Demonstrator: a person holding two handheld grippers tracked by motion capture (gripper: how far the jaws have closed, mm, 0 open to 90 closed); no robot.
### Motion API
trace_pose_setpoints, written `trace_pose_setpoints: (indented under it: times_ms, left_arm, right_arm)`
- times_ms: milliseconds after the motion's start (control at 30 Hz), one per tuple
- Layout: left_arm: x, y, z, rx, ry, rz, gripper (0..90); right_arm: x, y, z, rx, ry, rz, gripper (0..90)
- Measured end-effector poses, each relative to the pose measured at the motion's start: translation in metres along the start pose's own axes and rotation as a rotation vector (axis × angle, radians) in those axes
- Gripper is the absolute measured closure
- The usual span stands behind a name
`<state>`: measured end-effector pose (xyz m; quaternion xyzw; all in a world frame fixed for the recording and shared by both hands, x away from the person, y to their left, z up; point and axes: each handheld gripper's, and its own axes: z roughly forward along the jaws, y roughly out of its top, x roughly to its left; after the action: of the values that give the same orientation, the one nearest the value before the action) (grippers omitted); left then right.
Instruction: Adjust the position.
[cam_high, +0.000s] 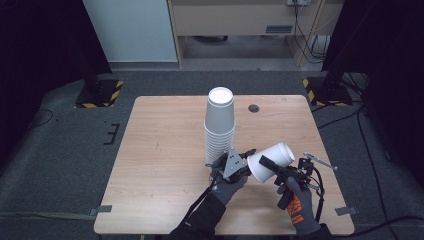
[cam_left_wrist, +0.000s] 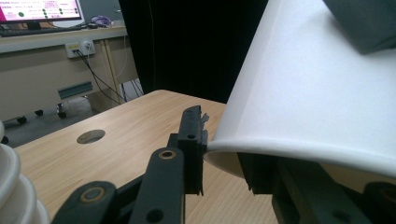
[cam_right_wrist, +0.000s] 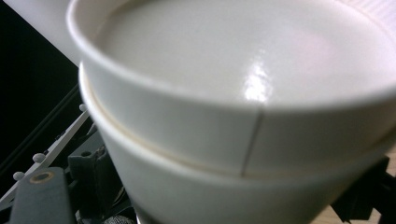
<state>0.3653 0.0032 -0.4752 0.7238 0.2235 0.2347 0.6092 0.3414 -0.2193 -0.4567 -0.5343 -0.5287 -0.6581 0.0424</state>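
Paper cup (cam_high: 272, 160) between both grippers; cup stack (cam_high: 220, 125) just beside.

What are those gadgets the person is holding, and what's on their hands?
Each hand holds a black two-jaw gripper. The left gripper carries a grey three-cornered plate on top; the right gripper has a thin metal rod sticking out and a black cable trailing back. The person wears dark sleeves, a grey glove on the left hand, and a grey glove with orange markings on the right hand.

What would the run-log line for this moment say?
scene: tall cup stack upside down on table | right gripper: holds tilted nested cups | left gripper: at their rim, jaws astride | separation: not done
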Motion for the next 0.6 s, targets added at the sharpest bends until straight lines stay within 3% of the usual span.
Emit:
trace_pose_setpoints:
  times_ms: [333, 600]
  left_arm:
    - [-0.0034, -0.0028, -0.0027, 0.018, -0.039, -0.003, 81.1]
    - [-0.0036, -0.0038, -0.0035, 0.009, -0.034, 0.006, 80.1]
  right_arm:
    - [-0.0046, 0.0013, -0.0020, -0.016, -0.032, -0.011, 13.9]
    - [-0.0064, 0.0014, -0.0019, -0.014, -0.021, 0.002, 14.7]
